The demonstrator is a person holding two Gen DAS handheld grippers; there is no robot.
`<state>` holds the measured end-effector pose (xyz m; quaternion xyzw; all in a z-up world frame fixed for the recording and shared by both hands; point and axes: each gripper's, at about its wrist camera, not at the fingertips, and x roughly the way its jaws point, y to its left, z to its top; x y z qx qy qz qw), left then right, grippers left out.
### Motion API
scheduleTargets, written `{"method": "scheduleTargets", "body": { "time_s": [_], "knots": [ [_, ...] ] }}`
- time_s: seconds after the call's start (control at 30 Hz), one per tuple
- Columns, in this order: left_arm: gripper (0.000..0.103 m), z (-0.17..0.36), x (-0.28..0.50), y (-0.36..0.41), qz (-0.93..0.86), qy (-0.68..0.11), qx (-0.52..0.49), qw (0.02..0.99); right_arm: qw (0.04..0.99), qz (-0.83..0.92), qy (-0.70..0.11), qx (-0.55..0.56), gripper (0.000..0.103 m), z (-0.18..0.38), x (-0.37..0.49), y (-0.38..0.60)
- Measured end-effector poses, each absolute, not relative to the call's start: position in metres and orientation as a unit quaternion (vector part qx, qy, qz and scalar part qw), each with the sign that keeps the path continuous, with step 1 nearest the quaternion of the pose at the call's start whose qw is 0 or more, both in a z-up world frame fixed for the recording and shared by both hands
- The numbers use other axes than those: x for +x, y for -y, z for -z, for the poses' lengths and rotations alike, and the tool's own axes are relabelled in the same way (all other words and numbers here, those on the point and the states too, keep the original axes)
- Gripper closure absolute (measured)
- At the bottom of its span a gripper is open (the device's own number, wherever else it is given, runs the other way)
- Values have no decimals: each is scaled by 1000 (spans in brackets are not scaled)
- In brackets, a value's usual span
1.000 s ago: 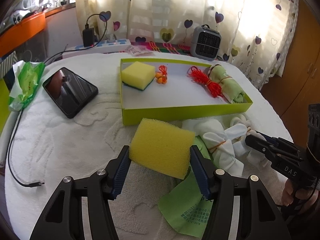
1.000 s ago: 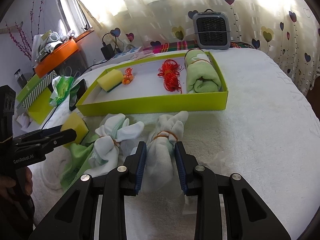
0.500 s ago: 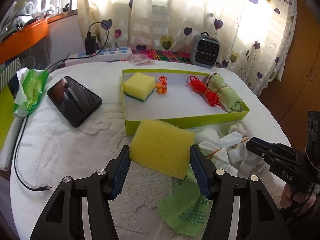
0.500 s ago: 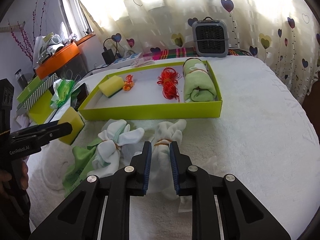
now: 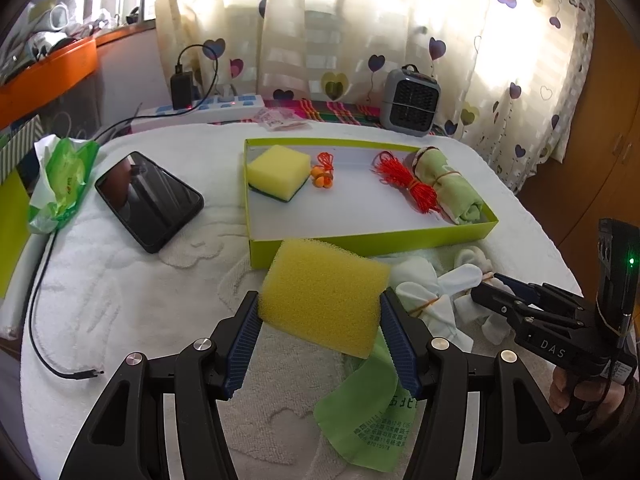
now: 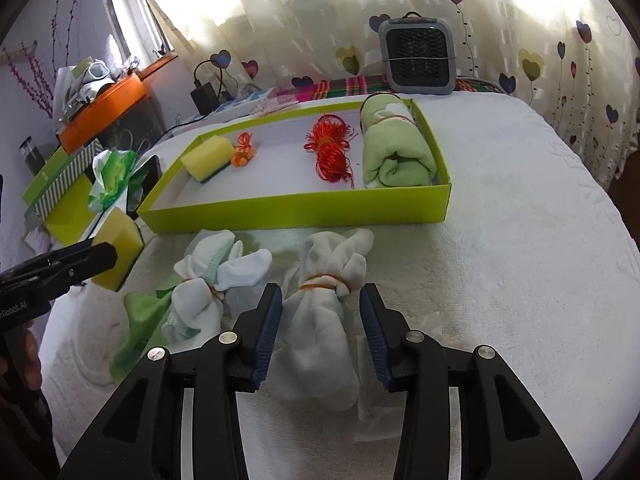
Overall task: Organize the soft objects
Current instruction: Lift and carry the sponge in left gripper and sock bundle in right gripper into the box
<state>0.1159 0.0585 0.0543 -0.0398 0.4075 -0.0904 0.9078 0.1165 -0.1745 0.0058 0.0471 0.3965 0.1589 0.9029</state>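
Observation:
My left gripper (image 5: pixel 320 344) is shut on a yellow sponge (image 5: pixel 324 294) and holds it above the white towel, in front of the lime green tray (image 5: pixel 372 236). The tray holds a second sponge (image 5: pixel 278 172), an orange cord bundle (image 5: pixel 322 170), a red cord bundle (image 5: pixel 408 182) and a rolled green towel (image 5: pixel 450 186). My right gripper (image 6: pixel 320 330) is open around a white cloth bundle tied with a rubber band (image 6: pixel 324 312), fingers apart from its sides. A second white bundle (image 6: pixel 208 280) lies to its left on a green cloth (image 6: pixel 138 320).
A black phone (image 5: pixel 148 200), a green tissue pack (image 5: pixel 62 184) and a loose cable (image 5: pixel 52 320) lie left of the tray. A grey heater (image 5: pixel 408 102) and a power strip (image 5: pixel 200 106) stand at the back. The table edge curves off at the right.
My right gripper was squeezed on the white bundle half a second ago and has opened wide; the bundle rests on the towel. My left gripper has lifted the sponge slightly.

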Motion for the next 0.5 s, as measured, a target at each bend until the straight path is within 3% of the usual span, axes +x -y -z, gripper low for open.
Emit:
{"method": "scheduleTargets", "body": {
  "time_s": [0.2,0.5],
  "knots": [
    [44,-56,116,-58,92,-405,-38,909,909,-155,-387,27,77,-10,111,172],
    [44,-66,119,-58,94,-394,-34,914,918,-150,-364,42,80,-26,107,183]
  ]
}}
